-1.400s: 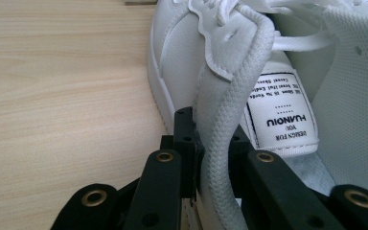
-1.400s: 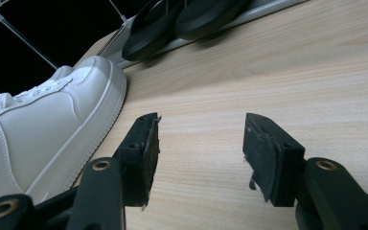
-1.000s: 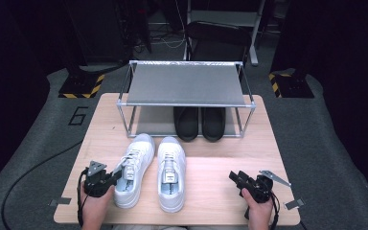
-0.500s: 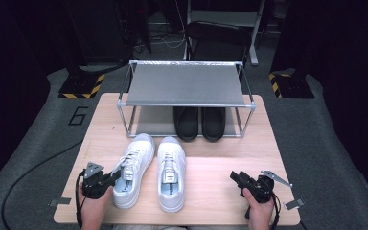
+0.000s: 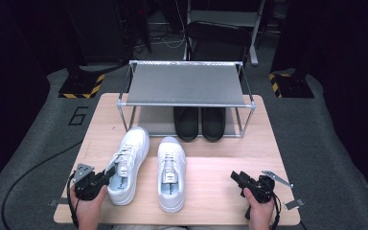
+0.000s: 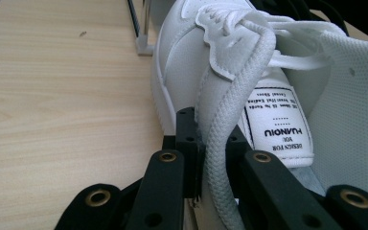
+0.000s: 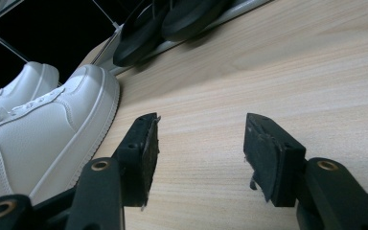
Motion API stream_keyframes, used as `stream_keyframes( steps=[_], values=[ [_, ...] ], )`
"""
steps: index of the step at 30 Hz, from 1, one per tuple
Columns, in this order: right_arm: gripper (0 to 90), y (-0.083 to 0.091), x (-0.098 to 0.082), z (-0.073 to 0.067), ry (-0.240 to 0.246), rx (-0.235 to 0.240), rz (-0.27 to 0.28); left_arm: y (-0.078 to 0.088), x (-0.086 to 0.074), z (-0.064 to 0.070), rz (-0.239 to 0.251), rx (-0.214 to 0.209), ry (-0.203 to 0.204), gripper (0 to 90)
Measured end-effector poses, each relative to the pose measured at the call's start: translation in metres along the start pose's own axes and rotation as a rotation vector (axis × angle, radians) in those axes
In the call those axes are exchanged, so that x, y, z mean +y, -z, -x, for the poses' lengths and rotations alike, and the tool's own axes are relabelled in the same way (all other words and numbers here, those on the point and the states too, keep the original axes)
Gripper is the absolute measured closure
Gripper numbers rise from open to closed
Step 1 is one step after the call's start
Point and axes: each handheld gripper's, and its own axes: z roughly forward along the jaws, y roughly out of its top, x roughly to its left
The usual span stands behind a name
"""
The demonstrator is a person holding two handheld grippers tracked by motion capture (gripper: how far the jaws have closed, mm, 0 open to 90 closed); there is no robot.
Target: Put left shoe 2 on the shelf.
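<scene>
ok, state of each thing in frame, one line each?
left gripper: shut on left white sneaker's collar
right gripper: open, holds nothing
left white sneaker: on table, angled
right white sneaker: on table, untouched
black shoes: on rack's lower level
rack: top shelf bare

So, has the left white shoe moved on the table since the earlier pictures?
No. The left white shoe keeps its toe near the rack's front left leg, and the left hand-held gripper remains clamped on its collar.
</scene>
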Motion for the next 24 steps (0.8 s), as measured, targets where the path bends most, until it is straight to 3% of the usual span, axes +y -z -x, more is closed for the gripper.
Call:
stream_keyframes(
  steps=[2, 9, 15, 24],
  values=[
    [45.9, 0.000, 0.000, 0.001, 0.014, 0.004, 0.008, 0.002, 0.002, 0.000, 0.000, -0.010, 0.000, 83.1],
    [45.8, 0.000, 0.000, 0.001, -0.006, 0.004, 0.006, 0.006, 0.005, 0.003, 0.019, -0.018, -0.009, 83.2],
    [45.6, 0.001, 0.000, 0.000, -0.024, -0.002, 0.008, 0.008, 0.007, 0.005, 0.061, -0.010, -0.003, 83.2],
    [45.2, 0.001, -0.001, 0.002, -0.012, 0.001, 0.015, 0.014, 0.012, 0.007, 0.114, -0.005, -0.001, 83.1]
  ],
)
